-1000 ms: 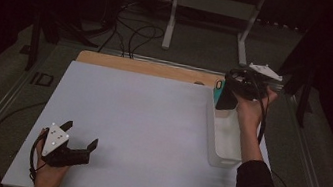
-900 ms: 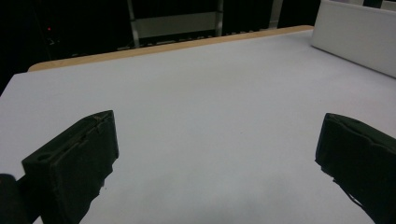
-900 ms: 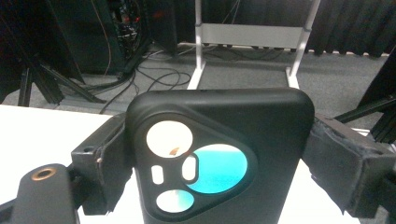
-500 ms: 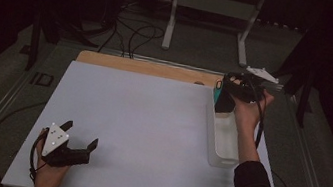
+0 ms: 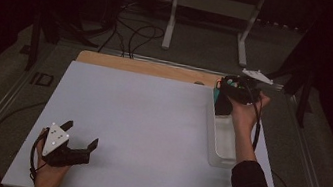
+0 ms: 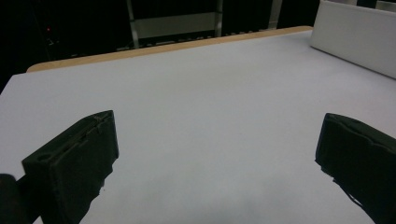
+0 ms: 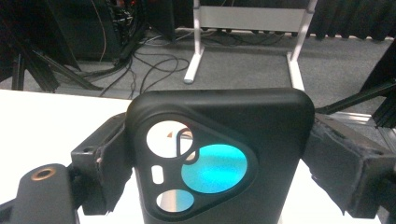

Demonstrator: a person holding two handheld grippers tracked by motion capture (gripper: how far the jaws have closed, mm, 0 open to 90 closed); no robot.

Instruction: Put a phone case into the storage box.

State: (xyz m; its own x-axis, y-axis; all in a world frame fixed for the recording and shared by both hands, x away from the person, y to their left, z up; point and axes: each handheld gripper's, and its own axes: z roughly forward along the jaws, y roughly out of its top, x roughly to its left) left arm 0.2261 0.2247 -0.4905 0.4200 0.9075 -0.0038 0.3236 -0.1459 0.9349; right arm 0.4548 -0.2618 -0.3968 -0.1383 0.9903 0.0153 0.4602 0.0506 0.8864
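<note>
Case (image 7: 219, 158), black, phone type, camera cut-outs showing teal: clamped by its sides in right gripper (image 5: 233, 95), held above far end of bin (image 5: 221, 145) at table's right edge. Left gripper (image 5: 76, 146), jaws apart, empty, rests near left on mat (image 5: 150, 121). Risk: slick shell may slide from the pads if tilted; the grip's depth is likely shallow, though hard to judge. Bin wall and right table edge sit close; wide open mat lies leftward for setting down.
</note>
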